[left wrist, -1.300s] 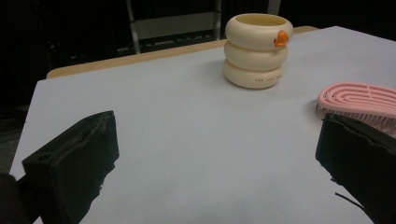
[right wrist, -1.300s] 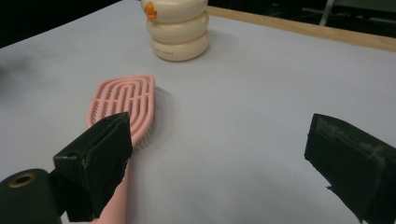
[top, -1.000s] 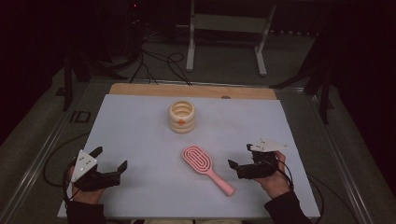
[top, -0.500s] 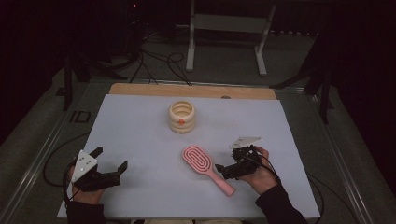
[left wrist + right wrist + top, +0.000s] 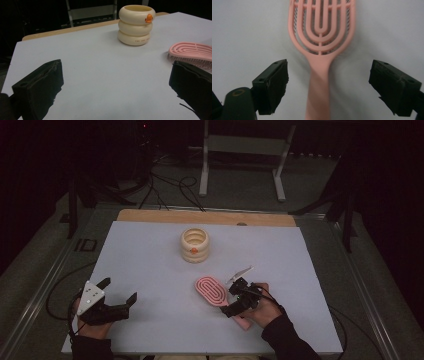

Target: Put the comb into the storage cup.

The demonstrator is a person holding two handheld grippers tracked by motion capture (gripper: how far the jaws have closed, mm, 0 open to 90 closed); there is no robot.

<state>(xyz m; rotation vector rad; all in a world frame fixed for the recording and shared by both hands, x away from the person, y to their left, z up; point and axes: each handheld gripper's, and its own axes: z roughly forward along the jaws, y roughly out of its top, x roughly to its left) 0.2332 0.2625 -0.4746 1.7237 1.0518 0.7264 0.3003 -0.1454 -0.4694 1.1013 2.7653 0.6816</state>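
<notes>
Straddling: the right gripper [image 5: 234, 301] sits over the handle of the pink hairbrush [image 5: 214, 292], one jaw on each side of it, neither pad touching.
Right jaws: spread wide; they have just been closing a little, with the handle [image 5: 319, 82] between them but not gripped.
Brush position: flat on the white table cover [image 5: 150, 265], at about 5 o'clock from the cream ringed cup [image 5: 194, 244] and well apart from it (bristles down, slotted back up).
Brush direction: the oval head [image 5: 321, 25] points to 12 o'clock in the right gripper view; in the high view the head lies toward 10 o'clock and the handle toward 4 o'clock.
Left gripper [image 5: 118, 300]: low over the cover at the near left, at about 9 o'clock from the brush, well apart from it.
Left jaws: spread, nothing between them but bare cover [image 5: 105, 80].
Cup: upright, with a small orange mark [image 5: 149, 17] near its rim, at 12 o'clock in the left gripper view.
</notes>
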